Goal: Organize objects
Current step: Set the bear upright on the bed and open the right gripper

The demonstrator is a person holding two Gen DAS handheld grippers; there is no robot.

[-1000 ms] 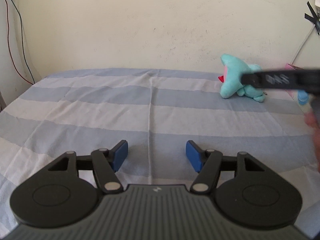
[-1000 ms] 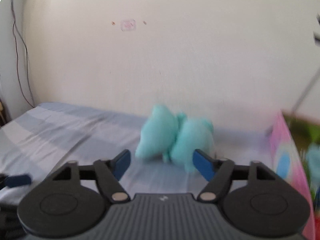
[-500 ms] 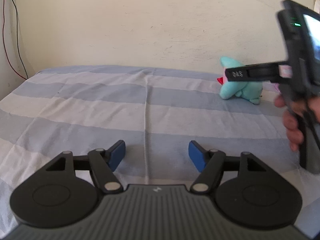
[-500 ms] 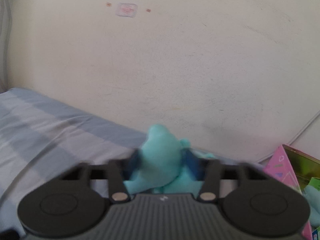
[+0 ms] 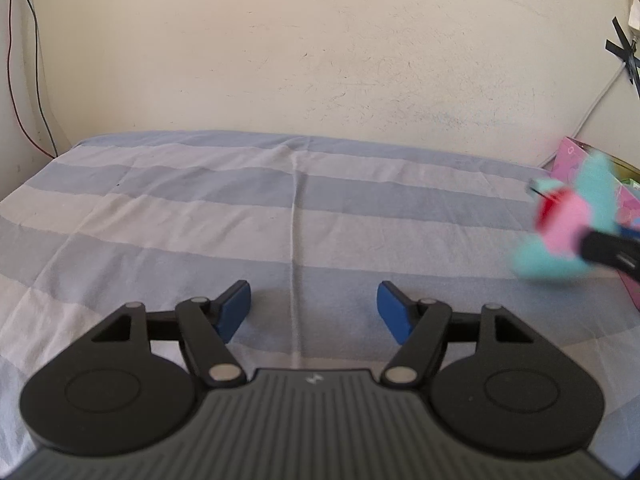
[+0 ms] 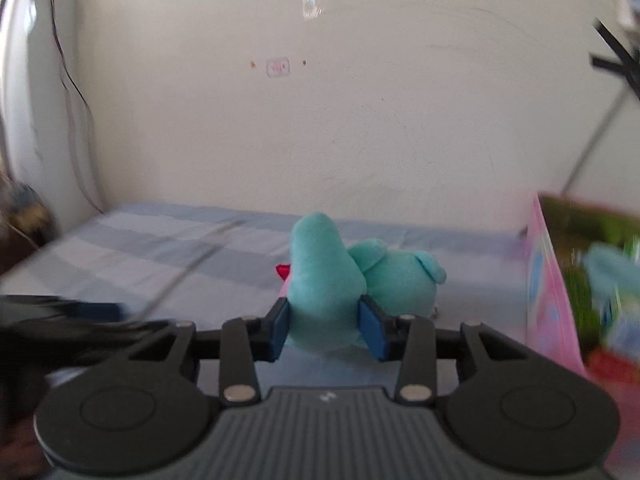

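Note:
A teal plush toy [image 6: 332, 276] with a pink face and a red bow is pinched between the blue pads of my right gripper [image 6: 325, 326], held above the striped bed. In the left wrist view the same plush toy [image 5: 568, 224] shows blurred at the right edge, with the right gripper's dark finger on it. My left gripper [image 5: 314, 312] is open and empty, low over the striped bedsheet [image 5: 200, 208] near its front.
A pink box [image 6: 560, 280] holding colourful toys stands at the right of the bed, by the wall. A pale wall [image 5: 320, 60] runs behind the bed. Thin cables [image 5: 24, 60] hang in the left corner.
My right gripper closed on the teal plush toy and lifted it off the far side of the bed, carrying it nearer and to the right. My left gripper stayed open, nearly still.

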